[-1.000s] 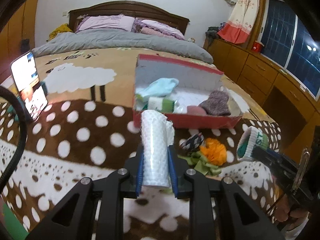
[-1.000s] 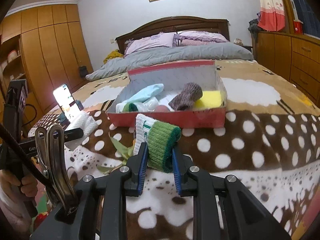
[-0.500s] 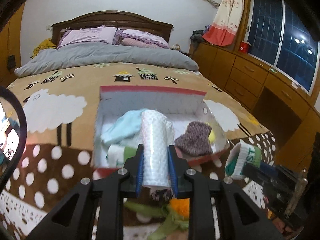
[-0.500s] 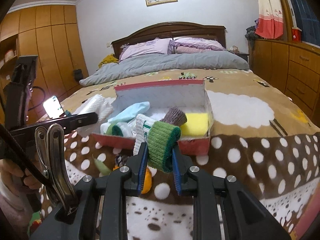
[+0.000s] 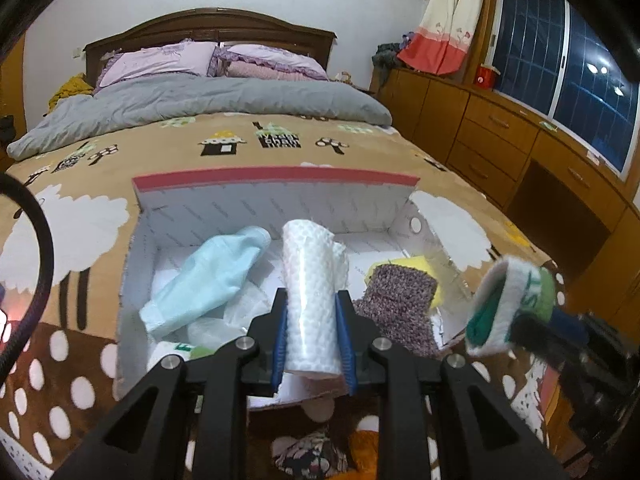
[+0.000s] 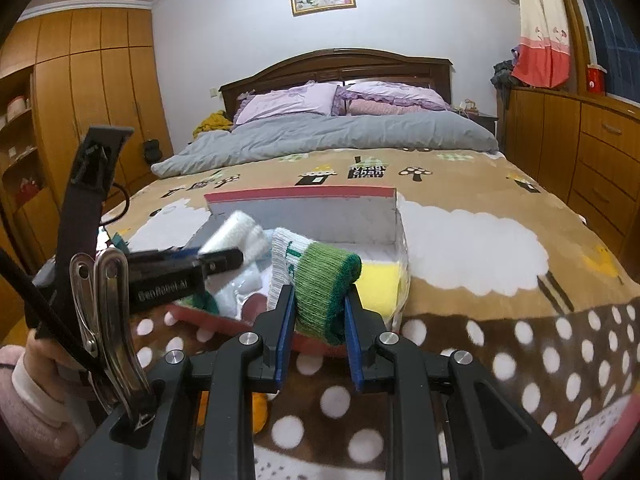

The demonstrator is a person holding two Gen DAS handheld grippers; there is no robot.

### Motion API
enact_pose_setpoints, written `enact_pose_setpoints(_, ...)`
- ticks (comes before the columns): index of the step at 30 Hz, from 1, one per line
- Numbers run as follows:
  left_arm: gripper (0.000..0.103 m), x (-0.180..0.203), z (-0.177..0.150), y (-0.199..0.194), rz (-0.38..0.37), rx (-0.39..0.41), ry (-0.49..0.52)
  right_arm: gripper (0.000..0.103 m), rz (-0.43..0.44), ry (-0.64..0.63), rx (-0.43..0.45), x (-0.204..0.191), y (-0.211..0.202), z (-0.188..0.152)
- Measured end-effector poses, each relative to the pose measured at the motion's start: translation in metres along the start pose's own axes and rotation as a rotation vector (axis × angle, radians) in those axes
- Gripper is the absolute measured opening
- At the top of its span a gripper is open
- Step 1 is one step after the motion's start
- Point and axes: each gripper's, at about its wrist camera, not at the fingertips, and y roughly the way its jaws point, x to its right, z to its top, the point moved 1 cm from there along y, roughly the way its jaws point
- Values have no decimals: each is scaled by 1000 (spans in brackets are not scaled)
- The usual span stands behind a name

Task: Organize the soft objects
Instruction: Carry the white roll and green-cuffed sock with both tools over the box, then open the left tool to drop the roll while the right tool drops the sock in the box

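Note:
My left gripper (image 5: 311,338) is shut on a rolled white foam sheet (image 5: 312,292), held over the open red-rimmed box (image 5: 276,178) on the bed. Inside the box lie a light blue cloth (image 5: 208,276), a purple knitted piece (image 5: 398,300) and a yellow sponge (image 5: 412,264). My right gripper (image 6: 318,332) is shut on a rolled green and white sock (image 6: 320,280), just in front of the box's near right corner (image 6: 396,312). In the left wrist view that sock (image 5: 508,304) shows at the right; in the right wrist view the white roll (image 6: 236,234) shows at the left.
An orange soft item (image 5: 366,452) and a dark patterned one (image 5: 308,456) lie on the dotted blanket before the box. A grey duvet (image 6: 332,136) and pillows fill the bed's head. Wooden drawers (image 5: 500,136) line the right side. A person's hand (image 6: 40,352) holds the left tool.
Both grippers moved forward to the box with their loads still held. The white roll now hangs over the box's inside, and the sock is at its near right edge.

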Motion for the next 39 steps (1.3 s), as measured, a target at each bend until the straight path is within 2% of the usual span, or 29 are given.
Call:
enact_pose_setpoints(9,23,-5,-11,32,5,-59,-13,24,-29,11,14,15,26,23)
enact_pose_setpoints(22,24,-9,-14,38,6,-61,-19,24,-54,18,-43,28,82,36)
enact_pose_setpoints(24,31,-9,-13,37,8,-61,-25,24,-59,18,-54,30,90,35)
enact_pose_setpoints(30,41,-9,-13,39,15,-69,-23,24,-96,22,-119,36,114,28)
enact_pose_setpoints(35,47,-7,-14,39,25,-74,-15,25,-102,26,-129,38,116,24)
enact_pose_setpoints(39,53,-3,-16,37,33,-78,3,34,-108,29,-132,39,115,25)
